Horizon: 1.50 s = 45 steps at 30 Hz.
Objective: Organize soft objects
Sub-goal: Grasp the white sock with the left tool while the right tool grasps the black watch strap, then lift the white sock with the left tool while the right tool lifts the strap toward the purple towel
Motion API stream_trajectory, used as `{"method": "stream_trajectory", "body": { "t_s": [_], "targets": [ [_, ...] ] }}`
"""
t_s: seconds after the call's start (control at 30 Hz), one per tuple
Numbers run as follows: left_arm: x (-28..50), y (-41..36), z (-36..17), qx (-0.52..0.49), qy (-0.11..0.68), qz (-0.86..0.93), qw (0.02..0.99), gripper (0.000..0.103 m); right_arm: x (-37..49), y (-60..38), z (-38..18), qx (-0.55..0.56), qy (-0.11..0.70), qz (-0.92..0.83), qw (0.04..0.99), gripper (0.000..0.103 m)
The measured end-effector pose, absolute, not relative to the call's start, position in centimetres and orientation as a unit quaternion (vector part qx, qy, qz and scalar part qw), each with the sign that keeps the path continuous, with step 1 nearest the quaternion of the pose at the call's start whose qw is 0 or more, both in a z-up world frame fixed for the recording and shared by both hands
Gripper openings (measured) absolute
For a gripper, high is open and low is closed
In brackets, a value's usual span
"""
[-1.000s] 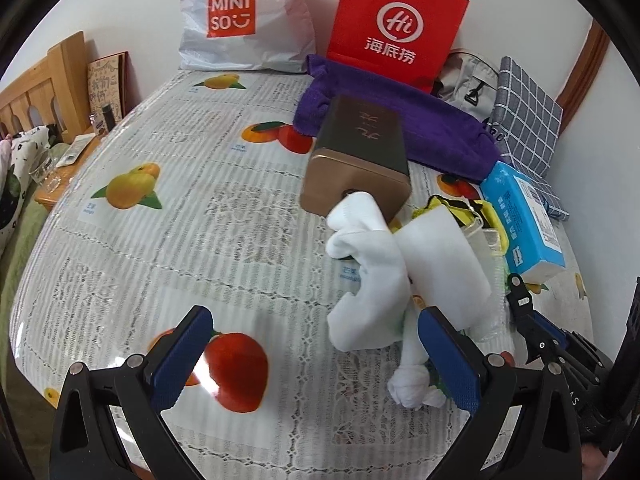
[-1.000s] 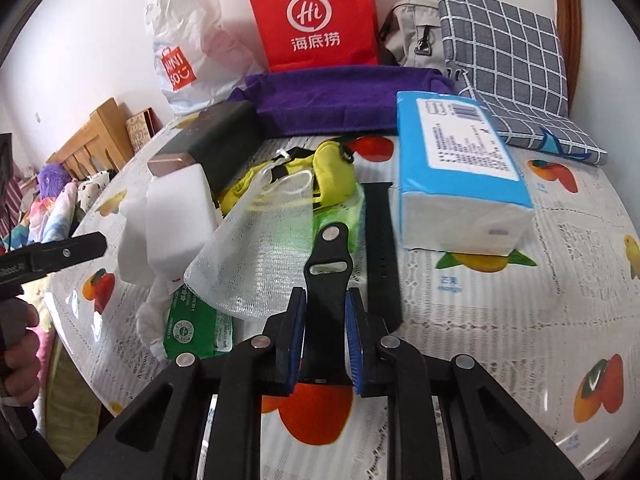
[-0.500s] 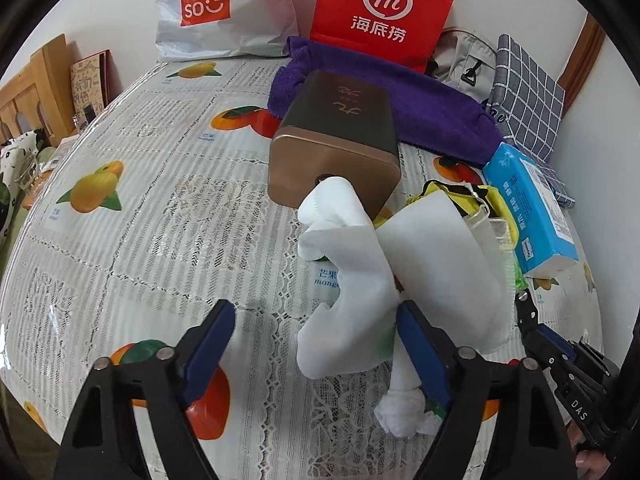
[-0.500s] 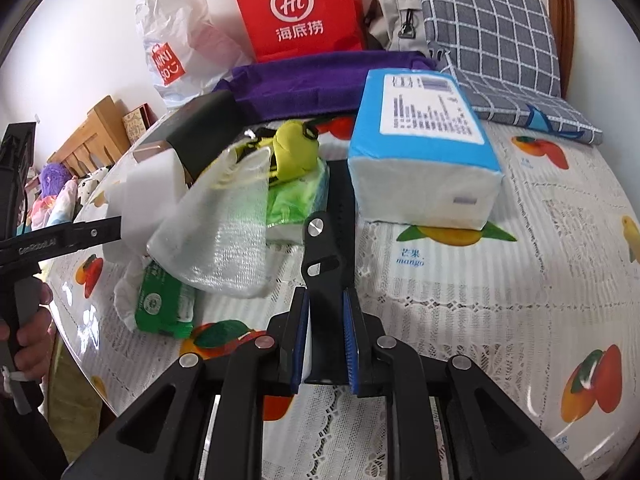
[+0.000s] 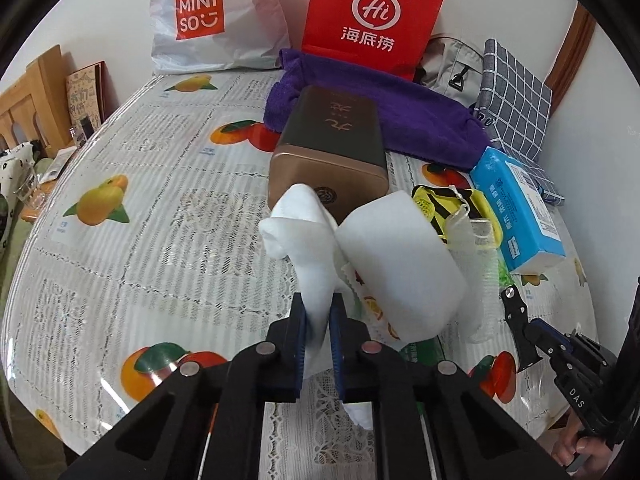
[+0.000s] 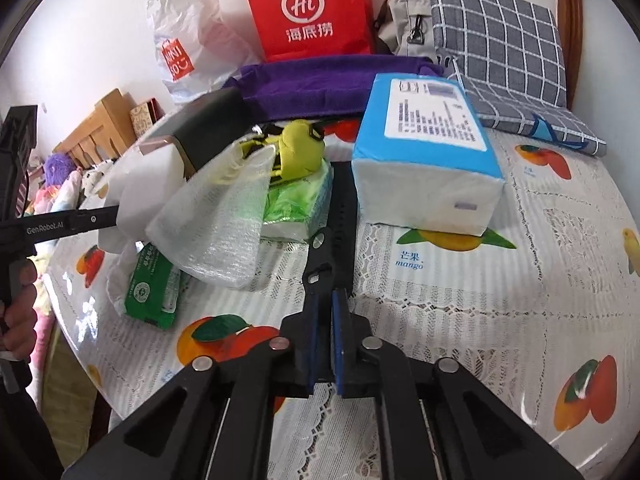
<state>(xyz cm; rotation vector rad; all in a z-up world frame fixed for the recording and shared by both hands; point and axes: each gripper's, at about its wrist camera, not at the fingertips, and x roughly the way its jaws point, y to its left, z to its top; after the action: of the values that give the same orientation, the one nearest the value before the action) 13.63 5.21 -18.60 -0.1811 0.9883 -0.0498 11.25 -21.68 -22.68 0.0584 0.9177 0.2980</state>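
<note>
white soft cloth (image 5: 316,240), bunched and knotted, sits low centre of the left wrist view, lifted off the fruit-print lace-covered desk (image 5: 160,240). left tongs (image 5: 319,312) are closing on it, blue pads pressed on both sides of the cloth. a white foam block (image 5: 400,264) touches the cloth just to its right. behind both, a bronze rectangular tin (image 5: 332,156) lies on the desk, mid frame.

right tongs (image 6: 325,312) at bottom centre of the right wrist view, clamped narrow on a black flat strap (image 6: 340,216) that runs up the frame beside a blue tissue pack (image 6: 428,160). left of the strap: clear bubble-wrap bag (image 6: 216,224), green wet-wipes pack (image 6: 154,288), yellow-green plush toy (image 6: 300,148) on top of a green tissue packet (image 6: 296,208).

upper frame, at the back of the desk: purple towel (image 6: 320,80), red paper bag (image 6: 312,8), white miniso plastic bag (image 6: 188,40), grey checked cushion (image 6: 504,48). a hand (image 6: 18,312) holds the left tool at the left edge.
</note>
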Motion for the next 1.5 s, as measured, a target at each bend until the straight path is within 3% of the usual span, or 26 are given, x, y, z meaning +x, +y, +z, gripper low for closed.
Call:
{"method": "stream_trajectory", "body": {
  "t_s": [0.6,0.63,0.7,0.8,0.93,1.0,1.03,1.23,1.5],
  "targets": [
    [10.4,6.7,-13.6,-0.094,0.421,-0.009,0.902,0.008,9.5,-23.2,-20.9,0.032,0.442,0.13,0.887,0.007],
    [10.3,6.7,-13.4,-0.095,0.419,-0.009,0.903,0.008,9.6,-23.1,-21.1,0.032,0.443,0.131,0.886,0.009],
    [10.1,6.8,-13.3,-0.095,0.418,-0.008,0.904,0.008,9.9,-22.6,-21.8,0.033,0.451,0.136,0.882,0.024],
    [10.0,6.9,-13.3,-0.095,0.417,-0.008,0.904,0.008,10.4,-22.0,-22.8,0.03,0.459,0.13,0.878,0.038],
    [10.0,7.0,-13.3,-0.099,0.417,-0.007,0.904,0.008,10.6,-21.0,-23.8,0.013,0.44,0.125,0.889,0.038],
    [10.1,7.2,-13.3,-0.101,0.416,-0.008,0.904,0.008,10.4,-20.1,-24.1,-0.02,0.428,0.11,0.897,0.022],
    [10.0,7.3,-13.2,-0.101,0.414,-0.01,0.904,0.008,10.3,-19.8,-24.1,-0.037,0.425,0.109,0.898,0.021],
    [10.4,7.7,-12.0,-0.099,0.405,-0.007,0.909,0.008,10.5,-21.7,-23.2,0.018,0.452,0.146,0.88,0.02],
    [11.4,7.4,-9.9,-0.088,0.389,-0.011,0.917,0.008,9.9,-23.0,-19.3,0.017,0.424,0.144,0.894,0.02]
  ]
}}
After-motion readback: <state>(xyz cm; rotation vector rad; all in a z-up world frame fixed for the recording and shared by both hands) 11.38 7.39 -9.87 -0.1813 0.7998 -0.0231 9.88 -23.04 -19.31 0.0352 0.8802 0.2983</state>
